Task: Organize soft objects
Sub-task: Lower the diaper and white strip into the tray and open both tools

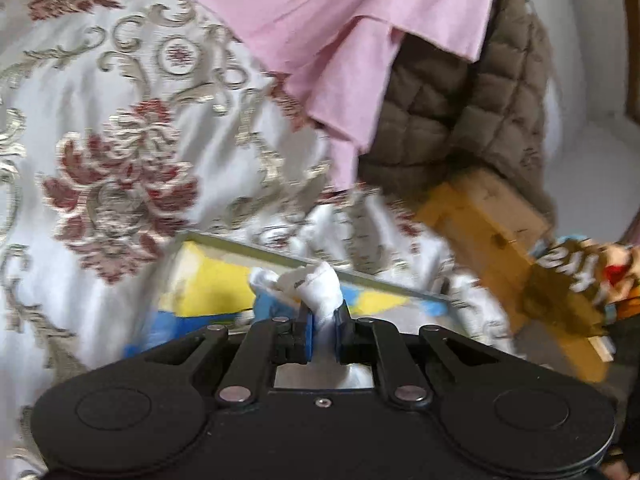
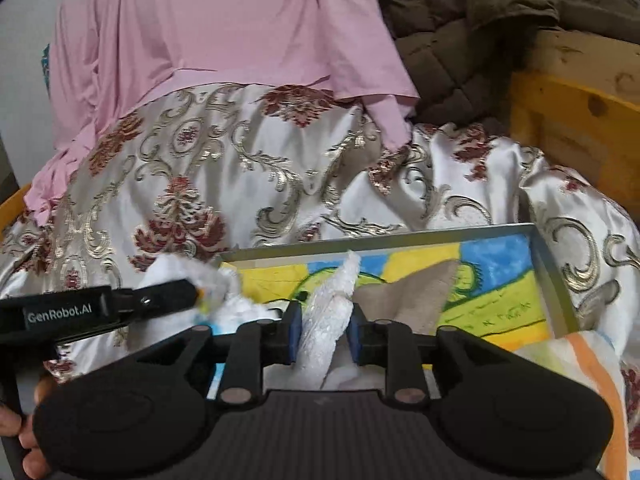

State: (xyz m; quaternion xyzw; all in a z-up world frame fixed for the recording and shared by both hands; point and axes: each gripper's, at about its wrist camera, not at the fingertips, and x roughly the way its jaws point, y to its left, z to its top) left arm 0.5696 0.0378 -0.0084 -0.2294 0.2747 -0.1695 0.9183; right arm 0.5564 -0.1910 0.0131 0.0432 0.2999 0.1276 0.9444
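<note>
My left gripper (image 1: pixel 323 322) is shut on a bunch of white cloth (image 1: pixel 326 284), held over a framed yellow and blue picture (image 1: pixel 212 288). My right gripper (image 2: pixel 323 330) is shut on another part of the white cloth (image 2: pixel 334 300), a crinkled strip that rises between the blue pads. The left gripper (image 2: pixel 192 294) also shows in the right wrist view, pinching the white cloth (image 2: pixel 176 272) at the left. The picture (image 2: pixel 500 280) lies on a white bedspread (image 2: pixel 248 168) with red and gold flowers.
A pink sheet (image 2: pixel 208 28) drapes over the far part of the bed. A brown quilted jacket (image 2: pixel 472 32) lies at the back right by the yellow wooden bed frame (image 2: pixel 580 120). An orange-striped cloth (image 2: pixel 592 360) lies at the right. A brown printed bag (image 1: pixel 568 280) sits at the right.
</note>
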